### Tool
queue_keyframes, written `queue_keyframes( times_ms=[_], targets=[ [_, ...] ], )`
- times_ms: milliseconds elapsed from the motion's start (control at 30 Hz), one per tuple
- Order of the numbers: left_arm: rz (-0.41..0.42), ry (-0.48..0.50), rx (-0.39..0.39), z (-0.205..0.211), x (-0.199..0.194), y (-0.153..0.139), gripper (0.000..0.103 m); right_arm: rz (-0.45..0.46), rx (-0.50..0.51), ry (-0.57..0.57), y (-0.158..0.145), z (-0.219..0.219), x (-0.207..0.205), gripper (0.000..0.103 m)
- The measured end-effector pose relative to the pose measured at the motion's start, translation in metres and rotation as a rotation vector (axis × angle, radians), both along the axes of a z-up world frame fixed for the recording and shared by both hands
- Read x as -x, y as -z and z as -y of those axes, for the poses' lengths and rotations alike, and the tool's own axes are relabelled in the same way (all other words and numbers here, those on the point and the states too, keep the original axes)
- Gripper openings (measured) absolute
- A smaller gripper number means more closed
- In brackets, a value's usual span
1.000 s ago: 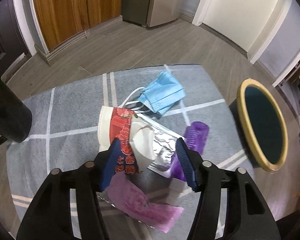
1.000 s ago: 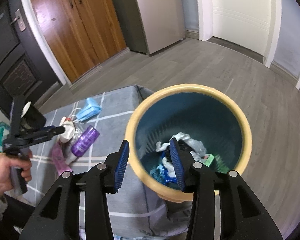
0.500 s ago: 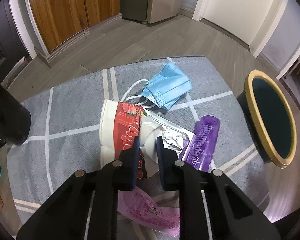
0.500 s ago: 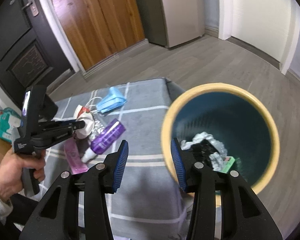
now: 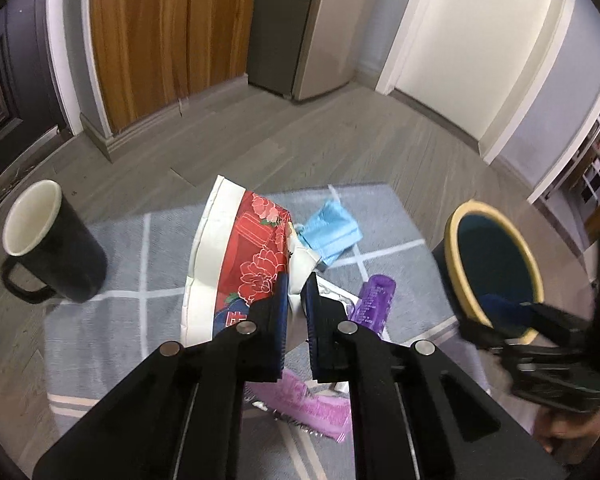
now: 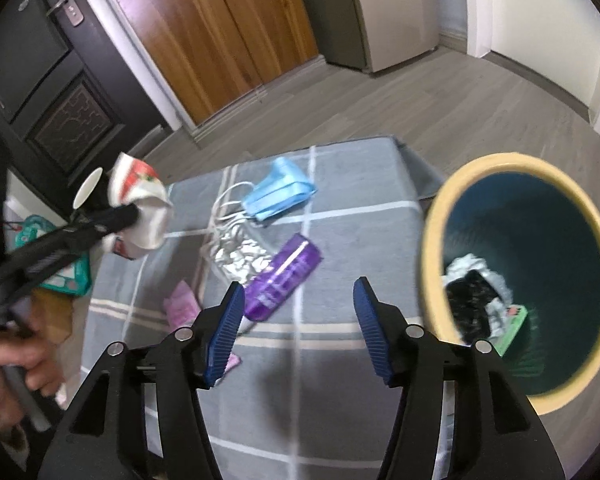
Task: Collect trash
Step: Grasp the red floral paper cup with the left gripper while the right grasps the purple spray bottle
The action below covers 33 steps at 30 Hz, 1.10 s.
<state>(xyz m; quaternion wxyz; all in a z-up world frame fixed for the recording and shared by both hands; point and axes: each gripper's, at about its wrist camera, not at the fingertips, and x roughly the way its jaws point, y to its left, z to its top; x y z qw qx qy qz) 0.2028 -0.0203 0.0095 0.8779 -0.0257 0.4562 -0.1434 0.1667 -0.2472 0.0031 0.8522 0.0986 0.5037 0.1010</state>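
Jaws of my left gripper (image 5: 295, 298) have just closed on the cup (image 5: 236, 256), lifting it off the bench (image 6: 340, 216), while my right gripper (image 6: 298, 320) has just been widening, empty, near the tube (image 6: 284, 276).

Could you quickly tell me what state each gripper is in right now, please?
Left gripper: shut on the crushed paper cup, lifted off the table.
Right gripper: open, its jaws have just been widening, nothing between them.

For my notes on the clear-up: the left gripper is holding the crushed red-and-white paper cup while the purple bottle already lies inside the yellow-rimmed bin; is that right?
Not quite. The left gripper is shut on the paper cup, but the purple bottle lies on the grey checked cloth, beside the bin, not in it. The right wrist view shows this.
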Motion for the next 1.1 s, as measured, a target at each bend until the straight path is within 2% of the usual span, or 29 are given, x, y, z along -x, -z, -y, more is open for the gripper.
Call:
queue_keyframes(
  times_ms=[167, 367, 467, 633, 867, 900, 967, 1100],
  targets=[
    [0.036, 0.013, 0.011, -0.017, 0.018, -0.031, 0.008, -0.036, 0.015, -0.012, 0.014, -0.025, -0.011, 0.065],
    [0.051, 0.045, 0.014, -0.029, 0.039, -0.049, 0.008, -0.087, 0.045, 0.018, 0.037, -0.044, -0.024, 0.069],
    [0.053, 0.055, 0.033, -0.028, 0.041, -0.049, 0.008, -0.106, 0.070, 0.044, 0.048, -0.050, -0.031, 0.073],
    [0.035, 0.063, 0.071, -0.029, 0.041, -0.044, 0.008, -0.128, 0.100, 0.068, 0.063, -0.055, -0.040, 0.074],
    [0.035, 0.078, 0.085, -0.025, 0.037, -0.044, 0.008, -0.137, 0.153, 0.052, 0.079, -0.057, -0.044, 0.073],
    [0.037, 0.081, 0.088, -0.024, 0.036, -0.045, 0.008, -0.135, 0.163, 0.043, 0.079, -0.058, -0.044, 0.073],
    [0.040, 0.089, 0.090, -0.022, 0.036, -0.046, 0.008, -0.126, 0.186, 0.017, 0.079, -0.060, -0.044, 0.062],
    [0.035, 0.095, 0.092, -0.020, 0.036, -0.045, 0.008, -0.141, 0.200, -0.011, 0.082, -0.056, -0.041, 0.049]
  ],
)
